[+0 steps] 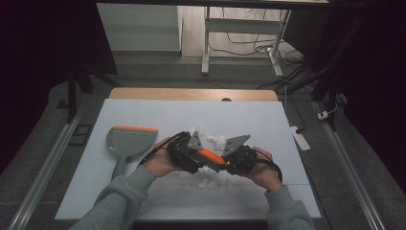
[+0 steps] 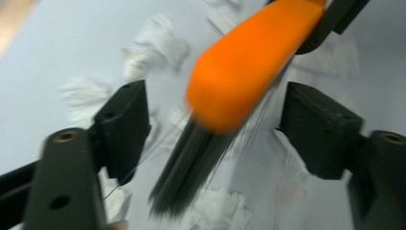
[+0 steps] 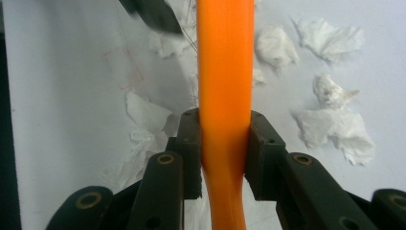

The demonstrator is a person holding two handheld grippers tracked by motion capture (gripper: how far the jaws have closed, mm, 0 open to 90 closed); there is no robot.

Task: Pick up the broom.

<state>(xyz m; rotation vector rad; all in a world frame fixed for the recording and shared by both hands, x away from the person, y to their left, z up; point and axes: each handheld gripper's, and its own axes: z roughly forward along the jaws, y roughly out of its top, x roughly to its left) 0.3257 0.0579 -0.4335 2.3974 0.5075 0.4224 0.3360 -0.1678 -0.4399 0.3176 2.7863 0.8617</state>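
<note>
Right gripper [image 3: 225, 153] clamps the orange brush [image 3: 225, 72] handle over torn paper scraps [image 3: 335, 127] (mid-table); left gripper [image 2: 215, 129] gapes wide around its bristles. Grey dustpan [image 1: 128, 141] sits left on the white table [image 1: 268, 120]; dark room.

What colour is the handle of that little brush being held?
Bright orange brush handle, clearest in the right gripper view, where the right gripper clamps it.
</note>
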